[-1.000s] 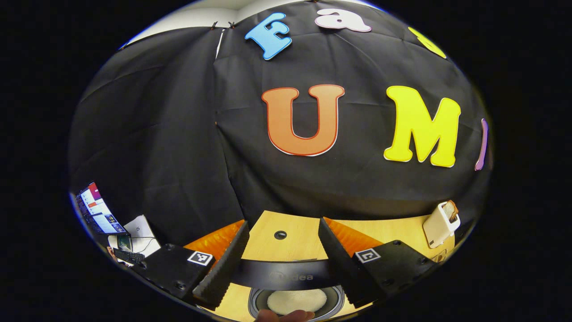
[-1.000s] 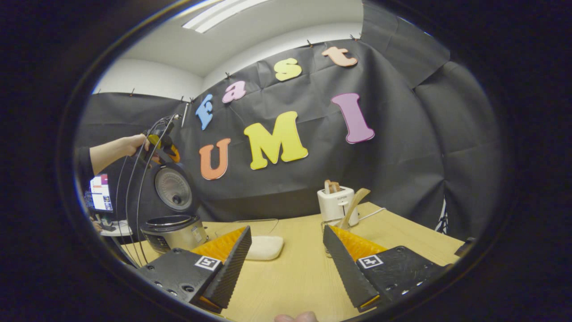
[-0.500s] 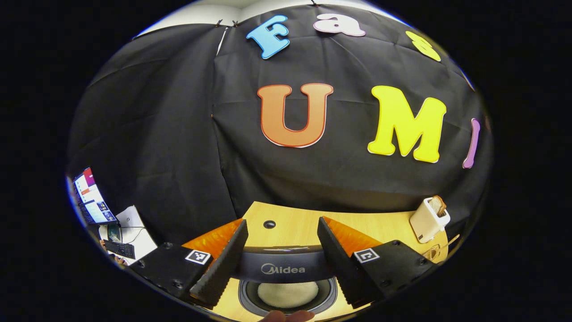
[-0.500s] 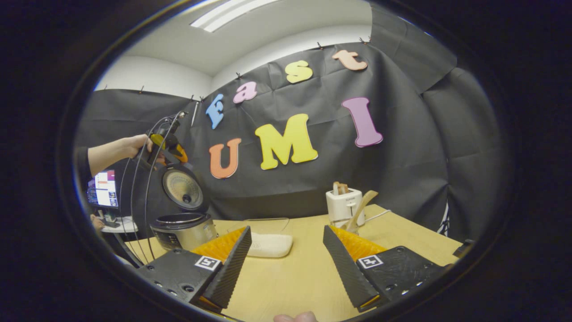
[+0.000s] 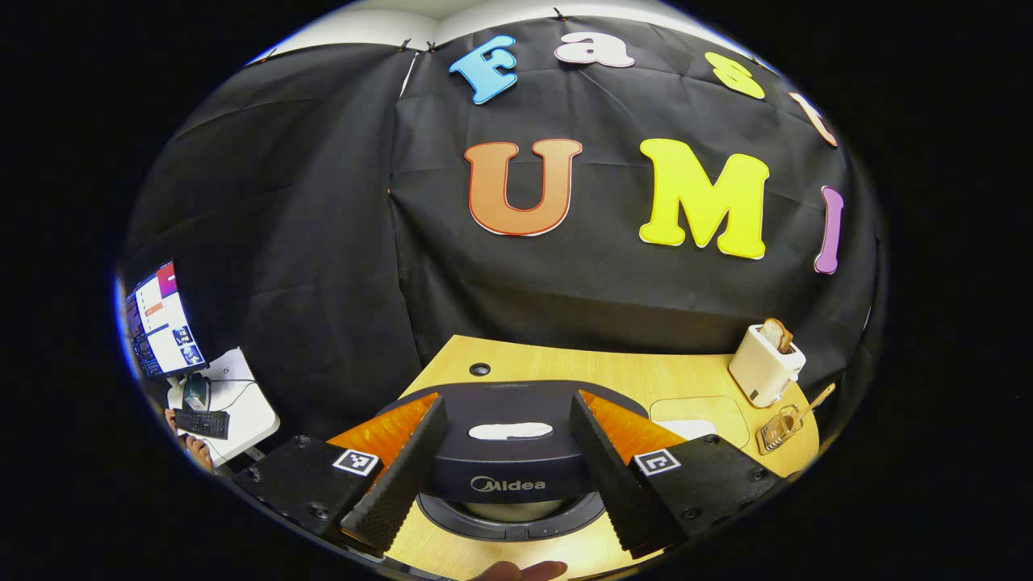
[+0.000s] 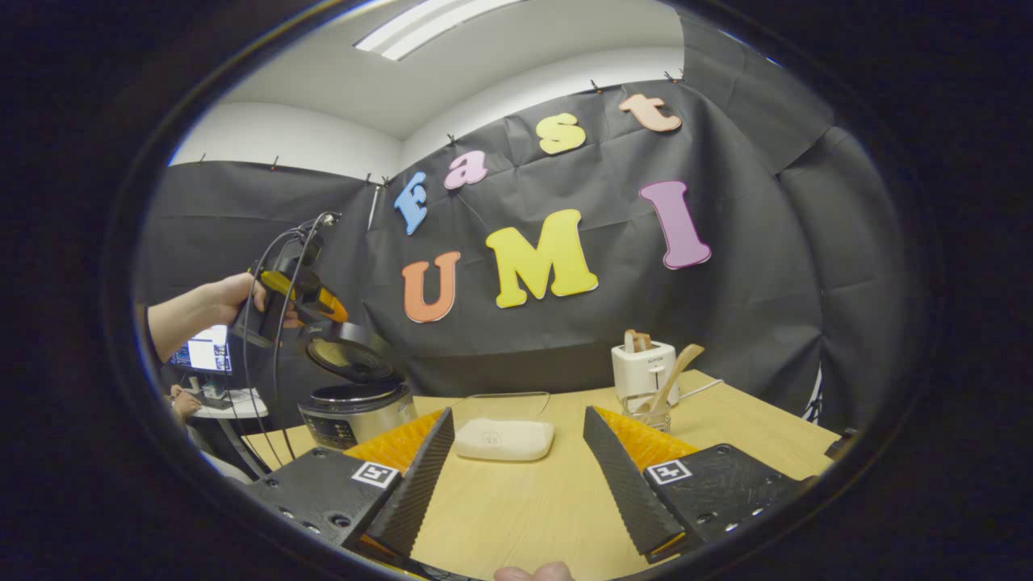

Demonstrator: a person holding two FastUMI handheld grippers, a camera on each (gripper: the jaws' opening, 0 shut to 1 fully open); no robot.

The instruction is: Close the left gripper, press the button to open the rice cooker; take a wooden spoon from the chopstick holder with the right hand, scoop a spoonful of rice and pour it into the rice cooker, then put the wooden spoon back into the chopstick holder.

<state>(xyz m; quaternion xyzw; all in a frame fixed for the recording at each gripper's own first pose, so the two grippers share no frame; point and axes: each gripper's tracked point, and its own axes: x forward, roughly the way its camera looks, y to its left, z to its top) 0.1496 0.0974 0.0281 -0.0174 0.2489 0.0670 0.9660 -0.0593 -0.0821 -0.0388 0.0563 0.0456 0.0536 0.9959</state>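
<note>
- The right gripper (image 6: 516, 476) hangs over the wooden table (image 6: 524, 516) with its two fingers wide apart and nothing between them.
- A clear tub of rice (image 6: 503, 436) sits on the table ahead.
- At the far left stands the rice cooker (image 6: 355, 407), its lid (image 6: 349, 359) partly raised.
- A hand (image 6: 234, 294) holds the left gripper (image 6: 299, 294) just above that lid.
- Far right, a wooden spoon (image 6: 674, 379) leans in the chopstick holder (image 6: 646, 411), beside a white toaster (image 6: 641, 367).
</note>
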